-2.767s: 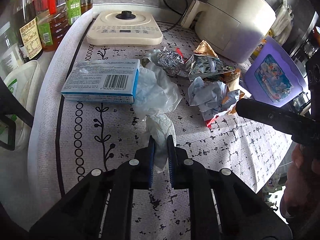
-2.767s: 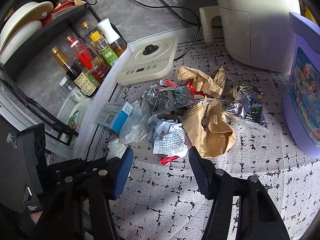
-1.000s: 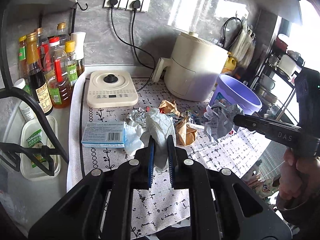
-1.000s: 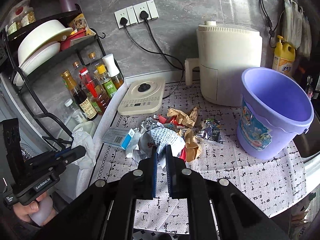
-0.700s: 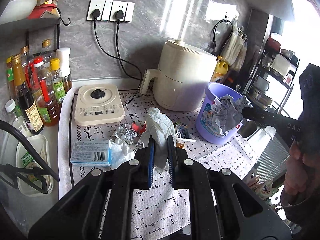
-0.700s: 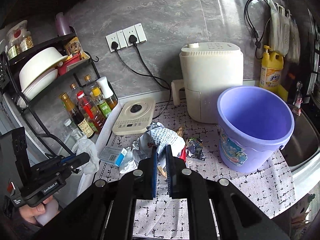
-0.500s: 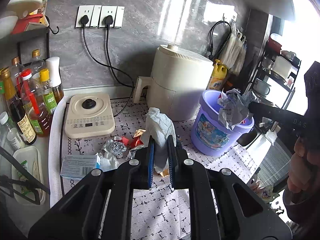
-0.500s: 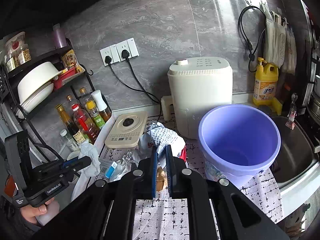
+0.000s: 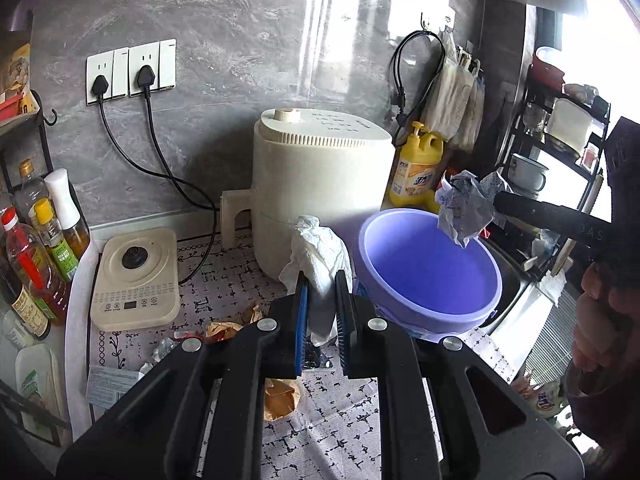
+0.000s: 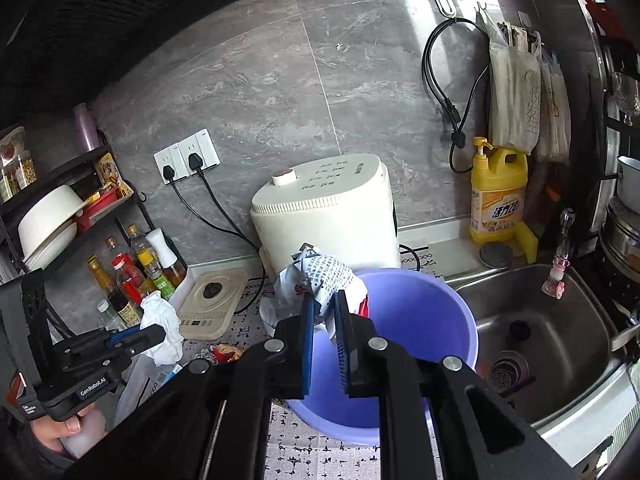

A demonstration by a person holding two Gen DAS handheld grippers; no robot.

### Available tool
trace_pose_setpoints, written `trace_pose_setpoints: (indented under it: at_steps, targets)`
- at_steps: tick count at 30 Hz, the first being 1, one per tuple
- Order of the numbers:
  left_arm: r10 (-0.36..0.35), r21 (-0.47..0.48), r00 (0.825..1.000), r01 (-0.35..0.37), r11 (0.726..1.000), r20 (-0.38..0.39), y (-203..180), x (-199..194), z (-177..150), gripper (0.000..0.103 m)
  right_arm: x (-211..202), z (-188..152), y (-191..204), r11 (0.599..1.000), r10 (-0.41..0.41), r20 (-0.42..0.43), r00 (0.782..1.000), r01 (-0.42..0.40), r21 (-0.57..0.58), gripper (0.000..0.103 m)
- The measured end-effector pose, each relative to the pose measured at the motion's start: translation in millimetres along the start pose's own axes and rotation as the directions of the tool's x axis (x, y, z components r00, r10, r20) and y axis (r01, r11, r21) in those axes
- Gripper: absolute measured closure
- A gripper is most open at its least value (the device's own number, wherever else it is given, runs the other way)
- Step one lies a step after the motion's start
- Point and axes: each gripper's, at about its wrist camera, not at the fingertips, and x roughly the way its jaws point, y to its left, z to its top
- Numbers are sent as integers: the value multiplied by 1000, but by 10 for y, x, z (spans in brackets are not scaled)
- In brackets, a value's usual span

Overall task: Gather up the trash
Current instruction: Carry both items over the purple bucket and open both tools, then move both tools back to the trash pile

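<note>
My left gripper (image 9: 320, 280) is shut on a crumpled white tissue (image 9: 318, 248) and holds it in the air just left of the purple bucket (image 9: 428, 276). My right gripper (image 10: 323, 300) is shut on a crumpled printed paper wrapper (image 10: 320, 276) and holds it over the near left rim of the bucket (image 10: 420, 320). In the left wrist view the wrapper (image 9: 464, 208) hangs above the bucket's far right rim. The bucket's inside looks empty. More trash (image 9: 240, 328) lies on the patterned mat below: brown paper, foil, a blue-and-white box (image 9: 112, 384).
A cream air fryer (image 9: 320, 184) stands behind the bucket. A cream cooker base (image 9: 136, 280) and oil bottles (image 9: 36, 240) are at the left. A steel sink (image 10: 532, 332) lies right of the bucket, with a yellow detergent bottle (image 10: 498, 196) behind it.
Both grippers closed on trash on the mat, lifted it and carried it right. The right gripper's wrapper now hangs over the bucket; the left's tissue has come up beside it.
</note>
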Motion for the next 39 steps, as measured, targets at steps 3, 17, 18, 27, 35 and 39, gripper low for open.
trace_pose_setpoints:
  at_steps: [3, 17, 18, 27, 35, 39]
  targets:
    - [5, 11, 1000, -5, 1000, -3, -175, 118, 87, 90, -39, 48, -217, 1000, 15, 37, 999, -16, 8, 40]
    - [-40, 64, 998, 43, 997, -41, -976, 736, 329, 90, -222, -99, -1197, 998, -27, -23, 999, 29, 59, 34]
    - [-48, 63, 998, 51, 997, -44, -1015, 761, 344, 88, -232, -114, -1239, 998, -29, -29, 999, 30, 60, 32]
    - [64, 44, 998, -64, 997, 0, -959, 632, 345, 11, -233, -199, -1355, 996, 4, -25, 1000, -2, 86, 7]
    - [202, -41, 979, -202, 978, -12, -380, 266, 115, 6, 12, -192, -805, 991, 131, -47, 990, -129, 25, 7]
    - [252, -85, 967, -254, 963, -32, -21, 76, -57, 6, 161, -212, -406, 982, 186, -71, 980, -188, -20, 7]
